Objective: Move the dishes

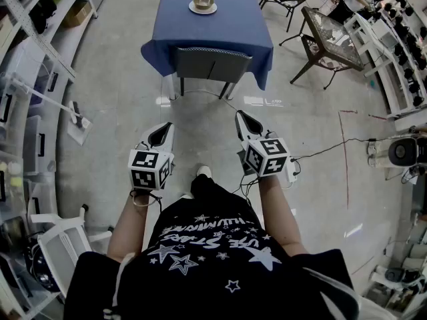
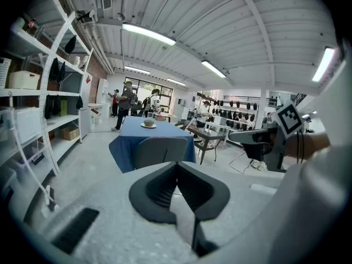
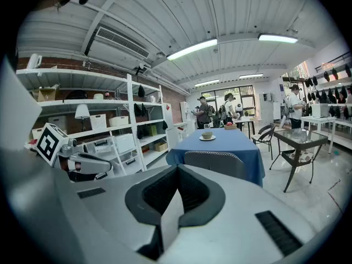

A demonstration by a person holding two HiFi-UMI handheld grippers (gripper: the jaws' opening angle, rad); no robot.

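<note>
A tan bowl point(image 1: 203, 3) sits on a white saucer on the far part of a table with a blue cloth point(image 1: 213, 29), well ahead of me. A grey chair point(image 1: 212, 64) stands at the table's near end. Both grippers hover over the floor, short of the chair, and point at the table. My left gripper point(image 1: 165, 127) has its jaws together with nothing between them. My right gripper point(image 1: 240, 115) is likewise shut and empty. The bowl point(image 2: 148, 122) shows small and distant in the left gripper view, and the bowl point(image 3: 207, 136) likewise in the right gripper view.
White shelving point(image 1: 27, 59) lines the left wall. A glass-topped side table point(image 1: 330, 35) and dark chairs stand right of the blue table. A white folding chair point(image 1: 63, 242) is at my near left. A cable point(image 1: 320, 153) runs across the floor. People point(image 2: 126, 100) stand at the far end.
</note>
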